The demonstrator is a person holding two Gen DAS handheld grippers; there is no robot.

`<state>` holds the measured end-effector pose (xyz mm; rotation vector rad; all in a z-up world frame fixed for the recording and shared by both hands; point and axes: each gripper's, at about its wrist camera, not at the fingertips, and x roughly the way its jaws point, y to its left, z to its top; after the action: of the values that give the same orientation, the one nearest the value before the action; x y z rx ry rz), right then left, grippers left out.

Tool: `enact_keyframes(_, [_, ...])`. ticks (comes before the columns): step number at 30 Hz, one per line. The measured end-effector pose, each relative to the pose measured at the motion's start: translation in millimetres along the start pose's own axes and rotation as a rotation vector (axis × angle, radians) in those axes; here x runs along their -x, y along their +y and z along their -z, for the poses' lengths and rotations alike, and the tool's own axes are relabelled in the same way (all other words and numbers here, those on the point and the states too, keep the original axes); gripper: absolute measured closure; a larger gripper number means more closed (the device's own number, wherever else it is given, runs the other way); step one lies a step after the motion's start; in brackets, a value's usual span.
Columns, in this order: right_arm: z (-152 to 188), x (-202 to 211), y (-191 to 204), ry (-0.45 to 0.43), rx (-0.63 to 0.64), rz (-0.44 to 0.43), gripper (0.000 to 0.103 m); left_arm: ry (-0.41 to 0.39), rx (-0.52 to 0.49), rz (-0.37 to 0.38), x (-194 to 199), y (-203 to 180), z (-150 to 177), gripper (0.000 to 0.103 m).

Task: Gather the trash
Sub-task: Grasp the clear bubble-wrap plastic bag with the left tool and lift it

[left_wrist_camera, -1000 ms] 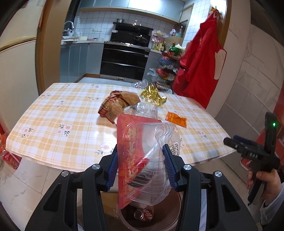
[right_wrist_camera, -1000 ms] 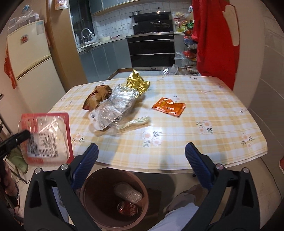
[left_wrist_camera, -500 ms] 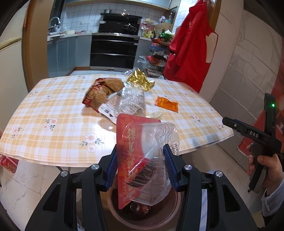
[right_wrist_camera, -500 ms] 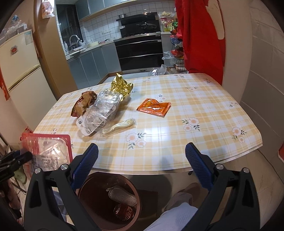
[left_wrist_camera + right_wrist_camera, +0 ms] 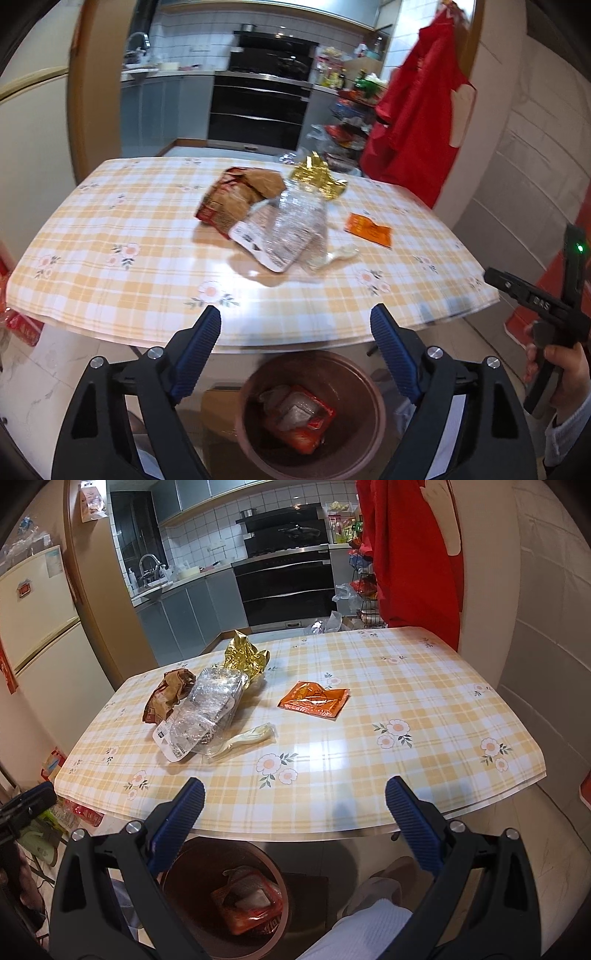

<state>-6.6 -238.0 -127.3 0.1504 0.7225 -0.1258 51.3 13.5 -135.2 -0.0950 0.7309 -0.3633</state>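
My left gripper (image 5: 295,325) is open and empty above the brown trash bin (image 5: 354,373). The red-and-clear plastic tray (image 5: 299,417) lies inside the bin; it also shows in the right wrist view (image 5: 251,904). My right gripper (image 5: 295,797) is open and empty at the table's front edge. On the checked table (image 5: 406,701) lie a brown wrapper (image 5: 166,694), a clear plastic package (image 5: 207,709), a gold foil wrapper (image 5: 243,657), an orange sachet (image 5: 314,699) and a wrapped plastic spoon (image 5: 243,740).
The bin (image 5: 184,893) stands on the floor under the table's near edge. A red apron (image 5: 410,554) hangs at the right wall. A fridge (image 5: 37,620) stands at the left, kitchen counters and an oven (image 5: 288,587) behind.
My left gripper has opened and let go of the red-and-clear tray, which now lies in the bin. The right gripper stays open and has shifted slightly.
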Motion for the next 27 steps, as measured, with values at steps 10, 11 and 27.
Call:
enact_keyframes(10, [-2.4,-21.4,-7.4,0.023,0.012,0.017,0.006,0.005,0.019,-0.025,-16.3,16.7,-25.9,0.022])
enact_keyframes(11, [-3.1,-24.5,-8.4,0.025,0.015,0.019,0.006,0.010,0.011,-0.021,-21.2,15.0,-29.0,0.022])
enact_keyframes(27, [-32.6,-122.5,-39.8,0.106,0.016,0.022,0.006,0.241,0.024,0.152,-204.5,18.7,-98.0,0.041])
